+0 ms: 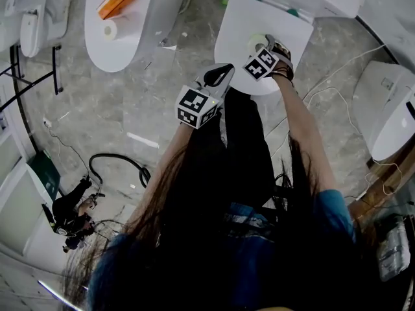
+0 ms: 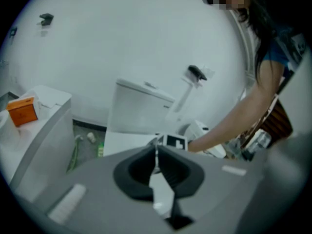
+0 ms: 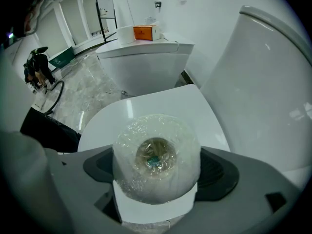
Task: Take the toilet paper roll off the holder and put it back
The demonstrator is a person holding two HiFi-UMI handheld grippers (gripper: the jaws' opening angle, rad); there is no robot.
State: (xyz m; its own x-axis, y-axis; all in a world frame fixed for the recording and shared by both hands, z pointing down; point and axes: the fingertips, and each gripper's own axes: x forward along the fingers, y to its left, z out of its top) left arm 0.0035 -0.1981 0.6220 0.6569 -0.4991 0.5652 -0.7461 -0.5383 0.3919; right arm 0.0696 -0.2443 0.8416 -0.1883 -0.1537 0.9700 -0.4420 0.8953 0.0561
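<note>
The toilet paper roll (image 3: 156, 157), white and wrapped in clear film, sits between the pads of my right gripper (image 3: 156, 165), which is shut on it. Its hollow core faces the camera. In the head view the toilet paper roll (image 1: 258, 42) hangs over the closed white toilet lid (image 1: 243, 24), held by the right gripper (image 1: 264, 46). My left gripper (image 1: 218, 76) is nearer me and to the left. Its jaws are shut with nothing between them; in the left gripper view the left gripper (image 2: 156, 156) points at the toilet tank (image 2: 139, 108). A black-tipped wall fitting (image 2: 196, 73) stands above the tank.
A second toilet (image 1: 126, 24) at the left carries an orange box (image 1: 115, 2) and another roll (image 1: 110, 30). A third toilet (image 1: 389, 112) stands at the right. Cables (image 1: 117, 164) and a black device (image 1: 70, 216) lie on the marble floor.
</note>
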